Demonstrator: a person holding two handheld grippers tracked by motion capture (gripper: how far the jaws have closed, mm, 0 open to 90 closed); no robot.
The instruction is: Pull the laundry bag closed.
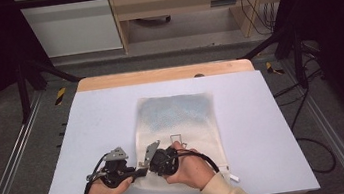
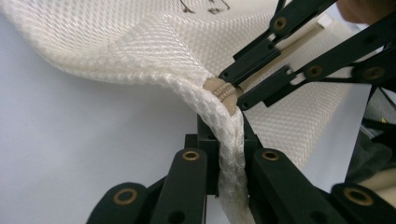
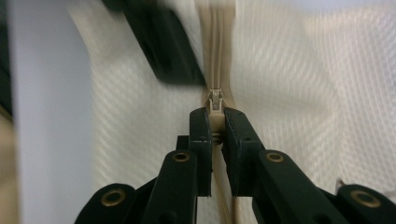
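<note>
Surface: pale table (image 1: 92, 117) | Thing: white mesh bag (image 1: 176, 121) laid flat at the near middle, zipper along its near edge | Zipper pull (image 3: 215, 105) pinched by the right gripper (image 3: 215, 126) | Bag's bunched corner (image 2: 231, 154) clamped in the left gripper (image 2: 229, 140), just beside the right

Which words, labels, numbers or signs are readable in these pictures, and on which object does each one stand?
No text can be read.
Dark line marks on the mesh bag: a drawing or print, too small to read.
Same marks at the top edge of the left gripper view: cut off, unreadable.
</note>
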